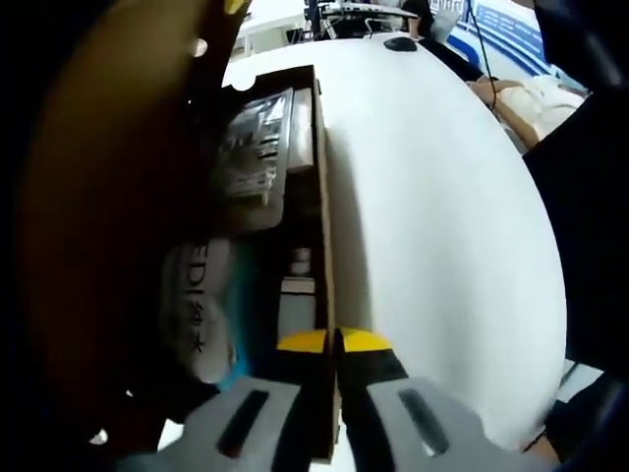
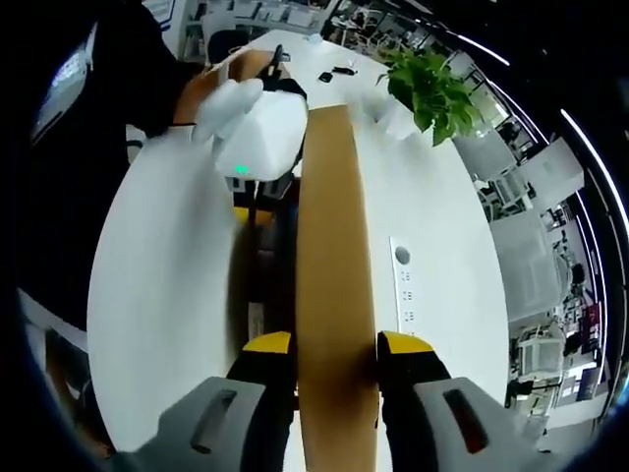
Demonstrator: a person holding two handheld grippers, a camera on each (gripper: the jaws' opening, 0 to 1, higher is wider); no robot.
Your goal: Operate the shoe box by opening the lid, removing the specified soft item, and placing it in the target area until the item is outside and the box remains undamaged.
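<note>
Your left gripper [image 1: 334, 341] is pinched narrow on the thin cardboard side wall of the shoe box [image 1: 324, 197], yellow tips either side of that wall. Your right gripper [image 2: 334, 344] clasps the raised lid [image 2: 329, 246], a flat brown board standing on edge between its jaws, so the box is open.

Inside the box, against the wall you hold, lies the soft item [image 1: 197, 305]: a pale, rounded, pouch-like bundle with printed lettering and a teal edge. Beyond it, deeper in the box, sit crinkly clear packets [image 1: 256, 147].

The cardboard is thin and stiff. If you squeeze harder or twist either hand, the wall could crease or the lid hinge tear. Pull the lid too far back and the light box could slide on the smooth white worktop [image 1: 432, 216]. The pouch looks slack and may sag or snag on the wall when lifted.
</note>
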